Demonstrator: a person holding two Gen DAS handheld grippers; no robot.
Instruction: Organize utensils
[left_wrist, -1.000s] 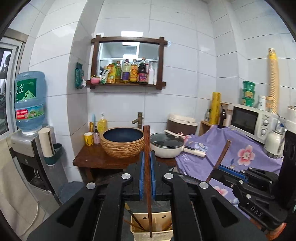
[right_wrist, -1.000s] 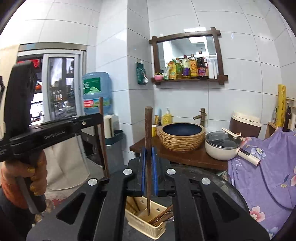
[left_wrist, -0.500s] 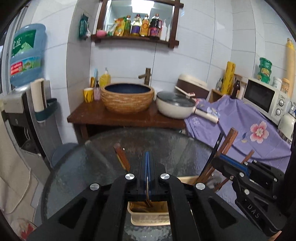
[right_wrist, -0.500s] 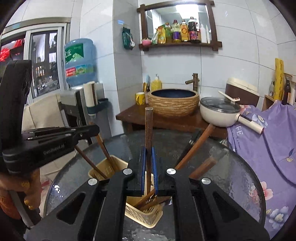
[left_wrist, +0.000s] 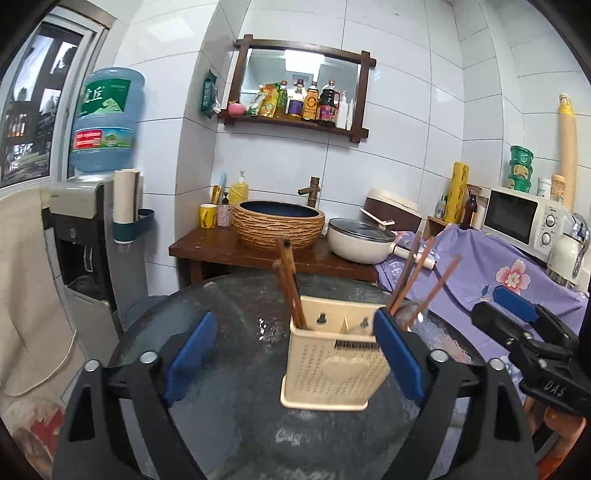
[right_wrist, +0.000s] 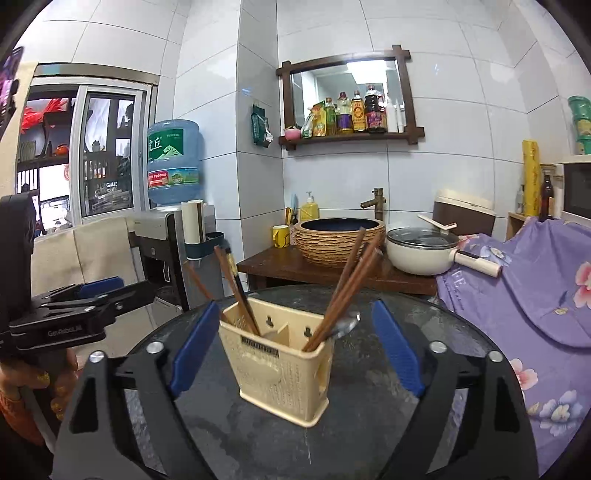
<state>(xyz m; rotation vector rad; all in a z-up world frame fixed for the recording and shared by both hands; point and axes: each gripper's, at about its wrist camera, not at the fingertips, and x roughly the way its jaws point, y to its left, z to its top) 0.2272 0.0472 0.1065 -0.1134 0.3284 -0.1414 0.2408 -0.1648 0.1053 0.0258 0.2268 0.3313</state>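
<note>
Both views are bright and evenly lit. A ceiling light shows as a white patch in the mirror (left_wrist: 303, 70), and daylight comes through the window (right_wrist: 99, 155) in the right view. The wall tiles (right_wrist: 461, 177) carry soft sheen; the dark glass worktop (left_wrist: 243, 325) shows pale reflections. Shadows are faint. The fisheye bends tile lines and blackens the corners. The chopsticks (left_wrist: 290, 284) look slightly smeared; the rest is sharp.

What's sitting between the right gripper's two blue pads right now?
In the right wrist view, the cream utensil holder with its chopsticks shows between the opening right gripper pads, untouched, on the dark glass table.
</note>
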